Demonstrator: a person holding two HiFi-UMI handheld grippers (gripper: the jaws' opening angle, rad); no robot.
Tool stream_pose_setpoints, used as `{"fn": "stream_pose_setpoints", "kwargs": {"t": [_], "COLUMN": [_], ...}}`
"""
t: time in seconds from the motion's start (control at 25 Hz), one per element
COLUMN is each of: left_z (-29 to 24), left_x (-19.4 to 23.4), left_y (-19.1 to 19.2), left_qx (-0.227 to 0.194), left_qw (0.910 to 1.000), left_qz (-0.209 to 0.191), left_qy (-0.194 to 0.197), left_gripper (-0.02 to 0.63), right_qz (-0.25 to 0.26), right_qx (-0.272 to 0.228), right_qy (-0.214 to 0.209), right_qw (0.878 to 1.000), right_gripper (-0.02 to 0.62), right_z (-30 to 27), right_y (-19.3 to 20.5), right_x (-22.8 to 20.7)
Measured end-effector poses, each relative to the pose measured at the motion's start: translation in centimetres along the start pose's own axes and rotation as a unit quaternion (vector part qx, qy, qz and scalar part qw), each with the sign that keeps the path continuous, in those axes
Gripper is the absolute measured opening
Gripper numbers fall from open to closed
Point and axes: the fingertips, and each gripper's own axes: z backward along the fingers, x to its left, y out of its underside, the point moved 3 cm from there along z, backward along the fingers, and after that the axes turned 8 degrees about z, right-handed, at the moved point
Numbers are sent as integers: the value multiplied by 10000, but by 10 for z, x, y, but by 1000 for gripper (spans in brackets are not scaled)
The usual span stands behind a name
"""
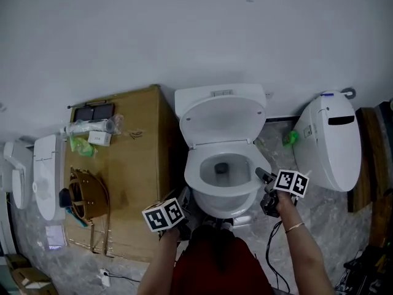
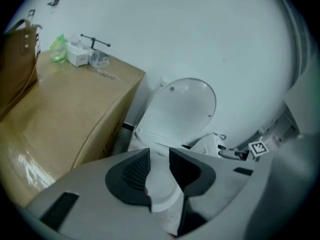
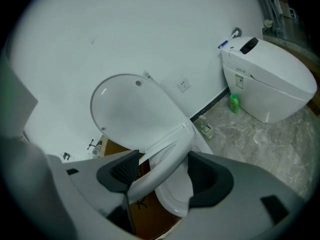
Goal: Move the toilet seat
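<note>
The white toilet (image 1: 221, 204) stands in the middle with its lid (image 1: 222, 118) upright against the wall and its seat (image 1: 191, 171) down over the bowl. My left gripper (image 1: 187, 200) is at the seat's front left. In the left gripper view its jaws (image 2: 160, 166) are shut on the white seat rim (image 2: 161, 186), which fills the gap between the pads. My right gripper (image 1: 261, 176) is at the seat's right side. In the right gripper view its jaws (image 3: 162, 171) stand wide open, and the seat rim (image 3: 167, 154) crosses slantwise between them, against one pad.
A brown carton (image 1: 135, 158) stands close on the toilet's left, with a brown bag (image 1: 86, 195) and bottles on it. A second white toilet (image 1: 331, 140) and a green bottle (image 1: 290, 138) are to the right. White fixtures (image 1: 46, 174) line the far left. A cable (image 1: 273, 257) lies on the marble floor.
</note>
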Motion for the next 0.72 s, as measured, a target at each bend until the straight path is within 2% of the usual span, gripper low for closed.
{"fn": "stream_pose_setpoints", "kwargs": {"t": [0.16, 0.24, 0.48, 0.72], "left_z": [-9, -18, -28, -29], "left_x": [-15, -26, -37, -46], "left_y": [22, 25, 14, -5], "left_qx": [414, 480, 392, 225], "left_qw": [9947, 9922, 9889, 9920], "left_qz": [-937, -1142, -1425, -1224], "left_qy": [-12, 109, 129, 197], "left_gripper": [121, 121, 112, 112], "right_qz": [-175, -209, -380, -767], "right_qx": [-79, -95, -155, -502], "right_qy": [8, 19, -85, -562], "right_qw": [9998, 9997, 9991, 9942], "right_gripper": [298, 298, 298, 298], "right_z": [1, 1, 0, 10], "right_y": [-9, -11, -14, -30], "right_x": [5, 6, 8, 17]}}
